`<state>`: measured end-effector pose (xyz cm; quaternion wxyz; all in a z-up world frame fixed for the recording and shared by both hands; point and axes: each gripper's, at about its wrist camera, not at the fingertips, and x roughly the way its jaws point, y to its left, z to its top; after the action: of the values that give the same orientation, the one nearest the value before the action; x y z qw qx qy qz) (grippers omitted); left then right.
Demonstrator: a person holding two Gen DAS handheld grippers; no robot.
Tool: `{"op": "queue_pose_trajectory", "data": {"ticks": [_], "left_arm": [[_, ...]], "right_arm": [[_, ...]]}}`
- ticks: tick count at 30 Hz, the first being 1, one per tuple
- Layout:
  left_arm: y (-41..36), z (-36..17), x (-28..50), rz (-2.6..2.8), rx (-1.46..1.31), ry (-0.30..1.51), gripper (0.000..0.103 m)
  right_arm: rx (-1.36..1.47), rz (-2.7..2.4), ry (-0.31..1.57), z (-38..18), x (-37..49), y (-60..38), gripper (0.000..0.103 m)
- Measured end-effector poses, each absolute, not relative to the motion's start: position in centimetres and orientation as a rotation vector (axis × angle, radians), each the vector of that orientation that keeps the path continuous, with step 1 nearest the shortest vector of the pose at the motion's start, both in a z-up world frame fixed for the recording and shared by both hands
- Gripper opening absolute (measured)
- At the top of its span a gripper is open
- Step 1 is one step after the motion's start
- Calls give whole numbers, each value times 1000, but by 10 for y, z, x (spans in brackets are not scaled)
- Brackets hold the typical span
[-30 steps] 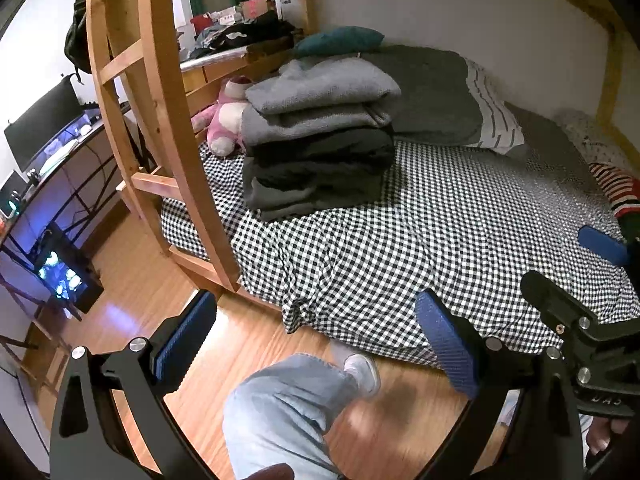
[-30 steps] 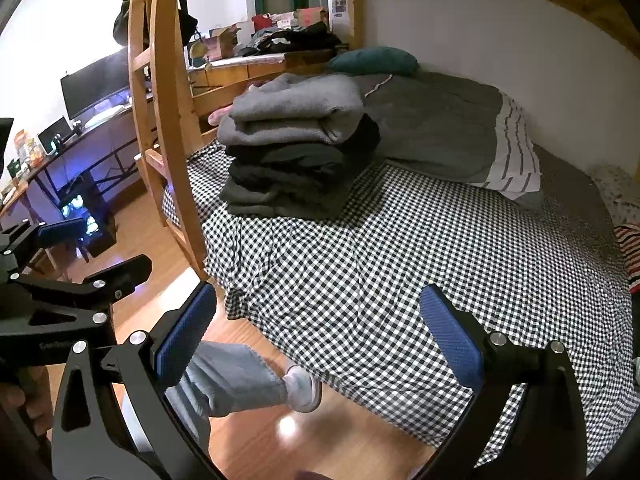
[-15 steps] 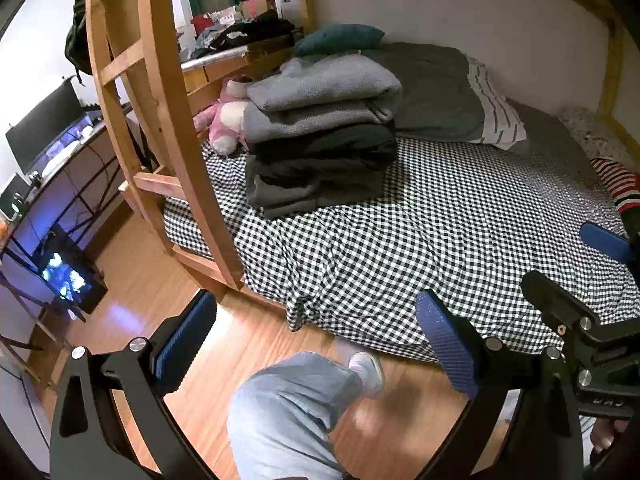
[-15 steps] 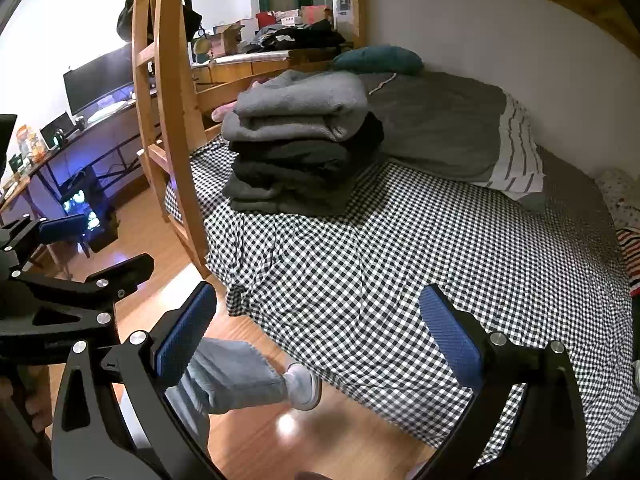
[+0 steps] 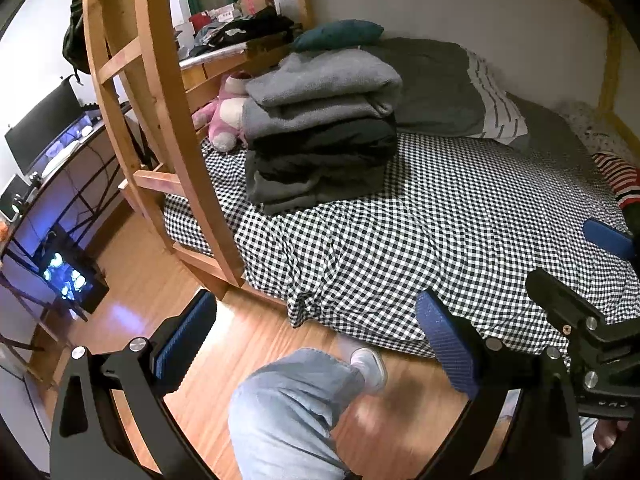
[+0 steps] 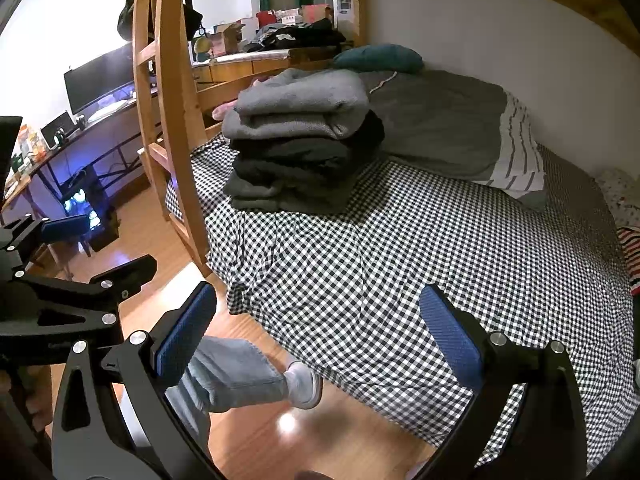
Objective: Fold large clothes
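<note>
Currently we hold both grippers, left [image 5: 316,342] and right [image 6: 318,334], spread wide and empty over the wooden floor [image 5: 256,336] beside the black-and-white checked bed sheet [image 6: 400,248]. Folded grey and black clothes stack [image 5: 320,128] sits by the wooden ladder [image 5: 168,120]. Only left view shows the pink plush toy [image 5: 224,116] clearly.

One stack of folded clothes [image 5: 320,132] beside one pink plush toy [image 5: 224,120], two pillows, and two tools, both spread wide.
</note>
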<state>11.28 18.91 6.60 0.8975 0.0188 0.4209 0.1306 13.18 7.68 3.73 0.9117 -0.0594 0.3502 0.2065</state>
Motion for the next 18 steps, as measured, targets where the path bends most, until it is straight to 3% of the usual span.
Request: {"op": "queue_pose_trajectory", "data": {"ticks": [18], "left_arm": [[186, 64, 111, 271, 31, 882, 98]], "right_arm": [[-119, 429, 731, 33, 132, 76, 100]]}}
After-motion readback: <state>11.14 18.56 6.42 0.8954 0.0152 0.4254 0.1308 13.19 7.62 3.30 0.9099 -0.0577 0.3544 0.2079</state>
